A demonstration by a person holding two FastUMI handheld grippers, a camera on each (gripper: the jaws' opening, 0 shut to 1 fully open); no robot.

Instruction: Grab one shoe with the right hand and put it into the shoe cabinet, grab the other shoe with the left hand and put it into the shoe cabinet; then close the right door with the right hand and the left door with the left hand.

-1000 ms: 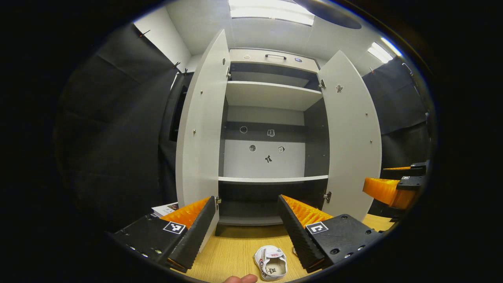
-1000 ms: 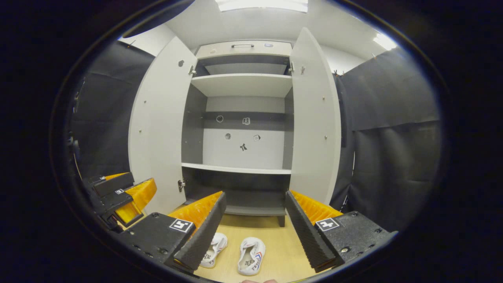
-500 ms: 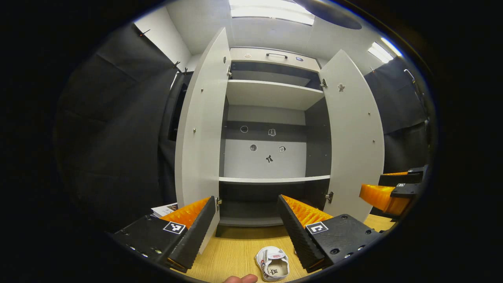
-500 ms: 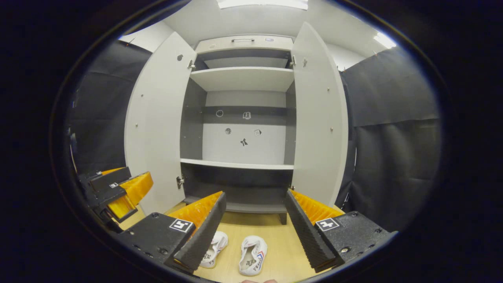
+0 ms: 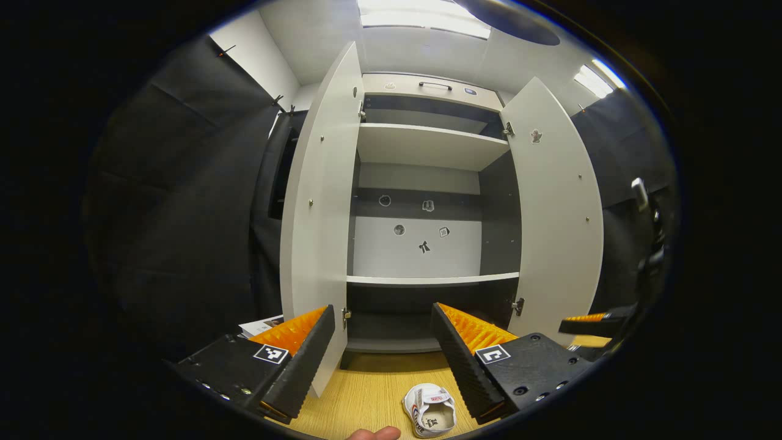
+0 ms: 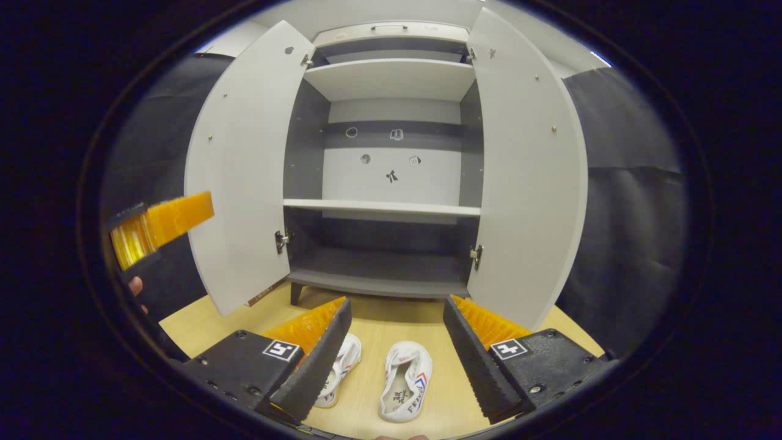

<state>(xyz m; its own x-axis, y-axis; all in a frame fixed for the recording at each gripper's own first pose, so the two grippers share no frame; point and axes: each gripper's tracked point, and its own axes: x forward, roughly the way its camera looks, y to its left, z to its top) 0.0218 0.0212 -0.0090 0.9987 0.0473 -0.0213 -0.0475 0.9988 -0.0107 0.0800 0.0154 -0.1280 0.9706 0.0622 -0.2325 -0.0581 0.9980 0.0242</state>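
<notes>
The right gripper (image 6: pixel 394 345) was wide open and empty above a shoe (image 6: pixel 405 382) at lower centre; it should straddle the sides squarely. The left gripper (image 5: pixel 383 351) was open and empty too.
</notes>
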